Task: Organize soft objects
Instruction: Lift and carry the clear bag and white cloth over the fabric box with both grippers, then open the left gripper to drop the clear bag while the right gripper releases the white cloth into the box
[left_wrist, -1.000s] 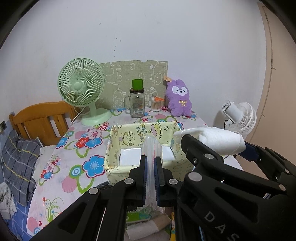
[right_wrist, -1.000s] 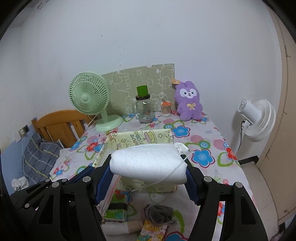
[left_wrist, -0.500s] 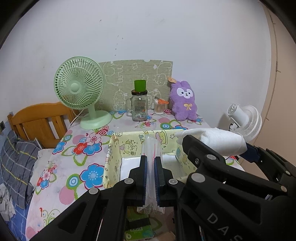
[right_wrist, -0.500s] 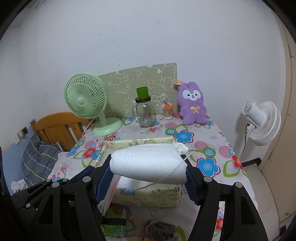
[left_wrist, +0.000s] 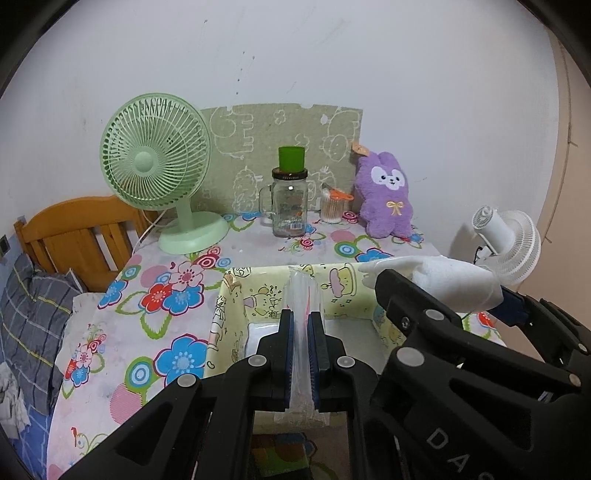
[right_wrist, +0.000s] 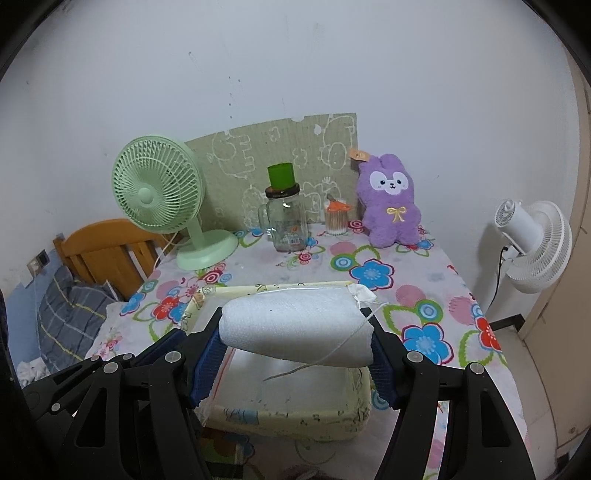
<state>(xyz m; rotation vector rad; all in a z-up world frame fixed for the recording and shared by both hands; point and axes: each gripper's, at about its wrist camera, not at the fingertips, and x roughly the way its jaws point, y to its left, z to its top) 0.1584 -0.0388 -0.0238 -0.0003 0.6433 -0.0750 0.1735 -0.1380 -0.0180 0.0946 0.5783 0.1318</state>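
Foam, white and pebbled, rolled into a soft cylinder (right_wrist: 295, 330), sits clamped in your right gripper (right_wrist: 297, 360) above the yellow fabric basket (right_wrist: 295, 413). Your left gripper (left_wrist: 302, 354) pinches a thin, crinkly clear plastic bag (left_wrist: 303, 295) over that basket's near wall.

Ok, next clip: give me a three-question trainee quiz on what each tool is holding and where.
1. True or false: the right tool grips the white padded bundle.
2. What is pinched in the left tool: A) clear plastic bag, B) purple plush bunny, C) green fan?
3. Fill in: both tools hover over the yellow fabric ____.

Key: 1 true; 2 A; 3 basket.
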